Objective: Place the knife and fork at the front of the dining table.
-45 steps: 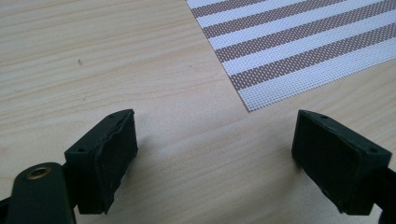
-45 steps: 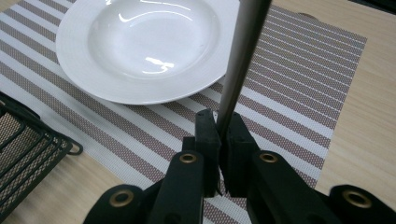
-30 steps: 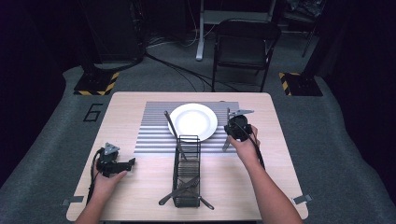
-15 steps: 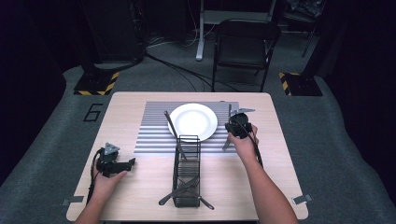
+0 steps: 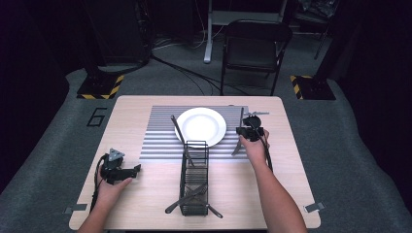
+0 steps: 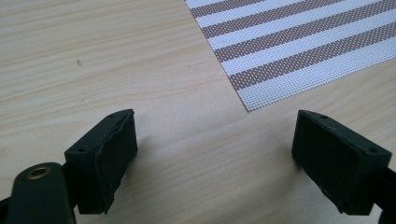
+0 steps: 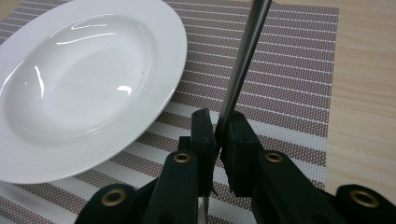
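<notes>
Knife (image 7: 239, 70): a slim steel table knife, held to the right of the white plate (image 5: 200, 126), above the striped placemat (image 5: 160, 141).

Right gripper (image 7: 215, 140): jaws clamped together on the knife, part-way along its length; the metal runs up and away from the pads in the right gripper view, and a short stretch shows below them.

Left gripper (image 5: 119, 170): jaws standing wide apart with nothing between them, resting over bare table (image 6: 93, 56) near the placemat's corner.

Setting: a wire cutlery caddy (image 5: 194, 177) sits at the table's near edge, more cutlery lying in its lower end; another utensil (image 5: 178, 131) lies at the plate's left edge, whether fork or spoon cannot be told.

Step in hand: by the look of it, laying a place setting, the knife being brought to the plate's right side.

Handling: the knife is likely light, rigid and smooth-sided, so it could pivot or slide between the flat pads if tilted. It should not bend or break, but could clatter against the plate, which is the fragile item here.

Where to hold: the middle of the length, across the flat faces, seems the safest grip, keeping the balance close to the pads.

Risk: a nudge on the plate rim during the set-down.
</notes>
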